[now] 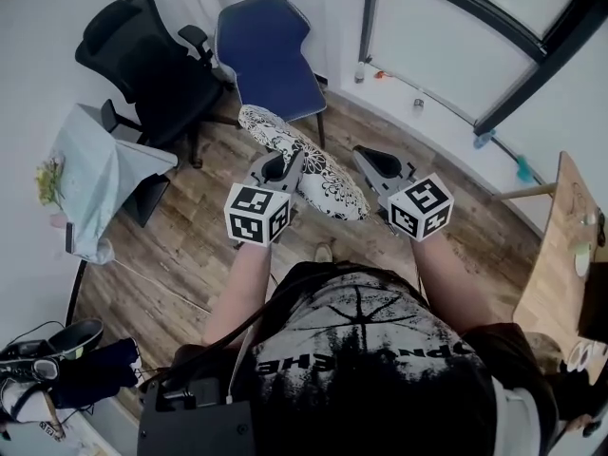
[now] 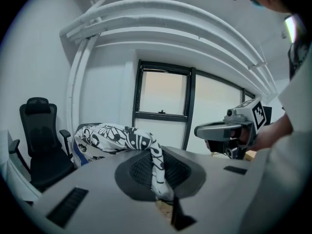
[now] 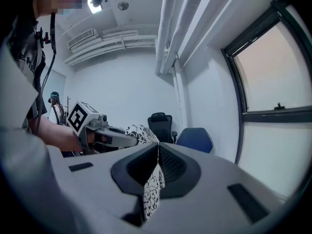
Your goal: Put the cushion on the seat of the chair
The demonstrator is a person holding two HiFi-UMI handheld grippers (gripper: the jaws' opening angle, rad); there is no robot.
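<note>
Wood floor [image 1: 190,245] below in the head view: the cushion [image 1: 318,179] hangs between left gripper [image 1: 282,166] and right gripper [image 1: 369,162], its long axis aimed at the blue chair [image 1: 271,65] just ahead. Left gripper view: jaws clamped on the patterned edge. Right gripper view: same pinch, chair beyond.

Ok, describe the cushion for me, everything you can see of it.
The cushion is a soft, flattish fabric pad, white with a black floral print. It is held in the air over the wooden floor, running away from the person, with its far end near the front of the blue chair. Whether it touches the seat cannot be told. The left gripper and the right gripper each pinch a fold of its cover, on opposite sides.
</note>
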